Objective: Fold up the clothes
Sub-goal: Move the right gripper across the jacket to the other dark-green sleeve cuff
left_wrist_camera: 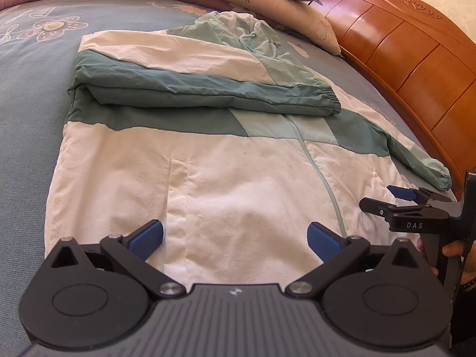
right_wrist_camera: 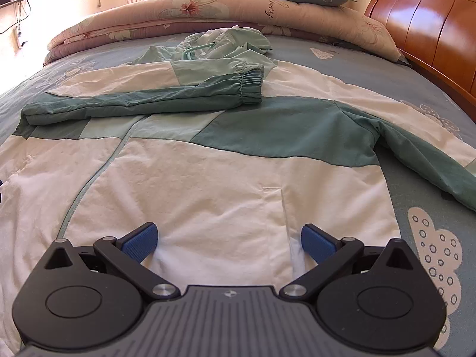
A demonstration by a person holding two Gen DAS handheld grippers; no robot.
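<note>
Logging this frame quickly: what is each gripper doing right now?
Left gripper: open, empty, over the white and green zip-up jacket.
Right gripper: open, empty, over the same jacket's hem.

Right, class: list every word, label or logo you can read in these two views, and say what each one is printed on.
"DAS": on the right gripper, white letters on its black arm.
Cursive script on the floral quilt: too distorted to read.
Small emblem on each gripper body: a mark, not text.

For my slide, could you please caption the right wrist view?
Open right tongs hover over the jacket hem; one sleeve is folded across its chest.
</note>
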